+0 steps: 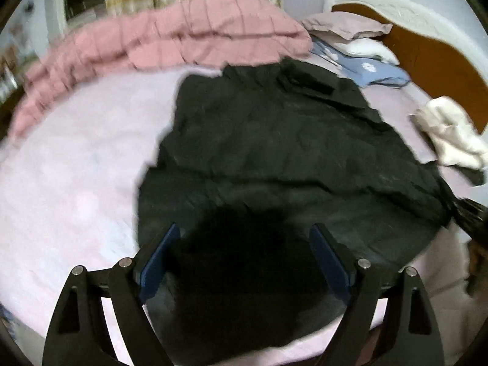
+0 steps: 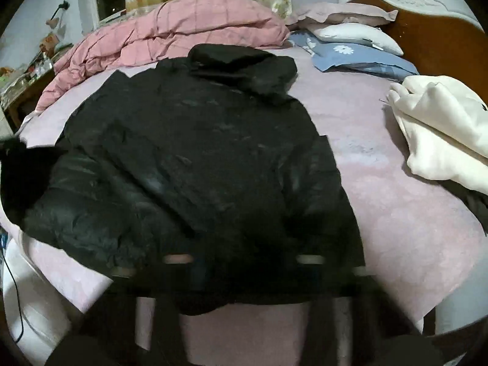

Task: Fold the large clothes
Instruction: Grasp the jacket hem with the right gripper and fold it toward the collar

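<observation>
Nearest to us, the left gripper (image 1: 245,244) stood with its jaws wide apart, blue pads on either side of the near hem of the black jacket (image 1: 274,140), with dark cloth below and between them but neither pad pressing on it. The right gripper (image 2: 244,262) was blurred against the dark cloth at the bottom of its own view; we could not see its fingers clearly, but we judged them nearly together, and we could not tell whether any of the hem lay between them.

The jacket lay spread flat on the pink bed sheet (image 1: 76,167), hem toward us and collar (image 2: 241,61) away, one sleeve already lying across the body.

We judged the step in hand to be taking the hem at two points for a fold toward the collar. To do it well, we would have placed both grips level on the hem, each well in from the side seam, and taken all layers of the padded cloth, since a shallow pinch would probably slip on the smooth shell. We would then have lifted both ends together, so that the folded sleeve stayed in place.

Farther off, a white garment (image 2: 442,131) lay well apart to the right. Beyond the collar lay the pink quilt (image 1: 170,33) and the pillows (image 2: 357,36) by the headboard (image 1: 427,48).
</observation>
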A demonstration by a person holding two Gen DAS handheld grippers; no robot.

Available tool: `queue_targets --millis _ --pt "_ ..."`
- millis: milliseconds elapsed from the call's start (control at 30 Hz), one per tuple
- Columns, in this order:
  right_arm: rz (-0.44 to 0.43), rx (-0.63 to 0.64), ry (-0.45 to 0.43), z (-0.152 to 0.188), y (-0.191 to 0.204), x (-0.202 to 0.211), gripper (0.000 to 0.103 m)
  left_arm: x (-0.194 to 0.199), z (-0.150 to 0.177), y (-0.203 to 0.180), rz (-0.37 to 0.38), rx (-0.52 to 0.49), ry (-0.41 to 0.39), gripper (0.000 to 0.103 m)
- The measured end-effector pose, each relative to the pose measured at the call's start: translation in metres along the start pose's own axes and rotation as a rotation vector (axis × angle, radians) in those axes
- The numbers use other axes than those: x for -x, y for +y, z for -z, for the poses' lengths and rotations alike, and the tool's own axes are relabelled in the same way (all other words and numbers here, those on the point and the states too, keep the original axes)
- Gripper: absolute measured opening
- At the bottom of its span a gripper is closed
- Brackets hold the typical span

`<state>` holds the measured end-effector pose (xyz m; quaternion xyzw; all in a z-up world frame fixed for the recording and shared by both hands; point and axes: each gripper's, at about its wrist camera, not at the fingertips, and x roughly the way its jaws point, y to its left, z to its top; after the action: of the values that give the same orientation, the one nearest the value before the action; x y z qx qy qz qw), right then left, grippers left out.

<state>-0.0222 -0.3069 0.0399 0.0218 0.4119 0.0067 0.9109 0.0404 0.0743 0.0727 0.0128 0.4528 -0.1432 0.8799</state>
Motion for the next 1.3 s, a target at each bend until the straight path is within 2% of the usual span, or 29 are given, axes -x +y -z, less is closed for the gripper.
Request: queue_targets --millis 33,100,167,200,233,267,300,433,533,600,667,733,833,900,967,1000,1067,1133,1233,1300 --pt "0.008 -0.018 -0.042 -0.004 -0.004 0.007 0.011 -0.002 0.003 0.001 0.03 0.014 0.014 0.086" --pt "0.021 -0.021 -0.11 -0.012 -0.008 0.02 0.011 -0.01 0.005 -0.002 0.039 0.025 0.022 0.086" --pt "0.043 -0.037 -0.118 -0.021 -0.011 0.022 0.016 -0.016 0.003 -0.012 0.033 0.013 0.014 0.086" --pt "0.054 -0.057 -0.101 -0.022 -0.014 0.018 0.035 -0.017 0.002 -0.016 0.031 0.012 0.009 0.086" --pt "0.072 -0.073 -0.066 -0.024 -0.017 0.013 0.067 -0.018 0.0 -0.021 0.035 0.014 -0.001 0.086" --pt "0.089 -0.081 -0.028 -0.025 -0.019 0.006 0.079 -0.017 -0.003 -0.024 0.044 0.017 -0.011 0.086" --pt "0.096 -0.086 -0.02 -0.023 -0.022 0.005 0.082 -0.013 -0.006 -0.028 0.057 0.02 -0.027 0.086" --pt "0.092 -0.108 -0.057 -0.023 -0.037 0.017 0.082 0.006 -0.026 -0.042 0.108 0.04 -0.113 0.086" --pt "0.083 -0.128 -0.135 -0.038 -0.047 0.037 0.082 0.021 -0.043 -0.05 0.148 0.096 -0.201 0.086" --pt "0.048 -0.134 -0.164 -0.055 -0.05 0.045 0.084 0.024 -0.057 -0.059 0.172 0.089 -0.255 0.086" --pt "-0.036 -0.134 -0.158 -0.076 -0.05 0.048 0.084 0.013 -0.073 -0.069 0.156 0.066 -0.251 0.086" --pt "-0.169 -0.148 -0.117 -0.104 -0.048 0.046 0.084 -0.009 -0.086 -0.076 0.151 0.096 -0.198 0.086" --pt "-0.391 -0.232 -0.093 -0.151 -0.049 0.039 0.084 -0.041 -0.098 -0.077 0.245 0.173 -0.147 0.086" --pt "-0.485 -0.296 -0.04 -0.184 -0.047 0.02 0.084 -0.063 -0.106 -0.079 0.211 0.19 -0.13 0.086" --pt "-0.46 -0.313 0.006 -0.211 -0.04 -0.006 0.084 -0.082 -0.107 -0.078 0.17 0.204 -0.105 0.086" --pt "-0.417 -0.325 0.047 -0.227 -0.036 -0.028 0.084 -0.09 -0.106 -0.076 0.169 0.22 -0.077 0.086" --pt "-0.375 -0.365 0.09 -0.246 -0.028 -0.066 0.084 -0.096 -0.097 -0.072 0.215 0.249 -0.051 0.086" --pt "-0.36 -0.39 0.137 -0.258 -0.019 -0.11 0.084 -0.09 -0.084 -0.07 0.203 0.24 -0.068 0.086" --pt "-0.356 -0.407 0.221 -0.27 -0.008 -0.179 0.084 -0.076 -0.067 -0.064 0.127 0.204 -0.116 0.086" --pt "-0.317 -0.433 0.262 -0.271 -0.005 -0.22 0.084 -0.066 -0.059 -0.054 0.096 0.205 -0.136 0.086"
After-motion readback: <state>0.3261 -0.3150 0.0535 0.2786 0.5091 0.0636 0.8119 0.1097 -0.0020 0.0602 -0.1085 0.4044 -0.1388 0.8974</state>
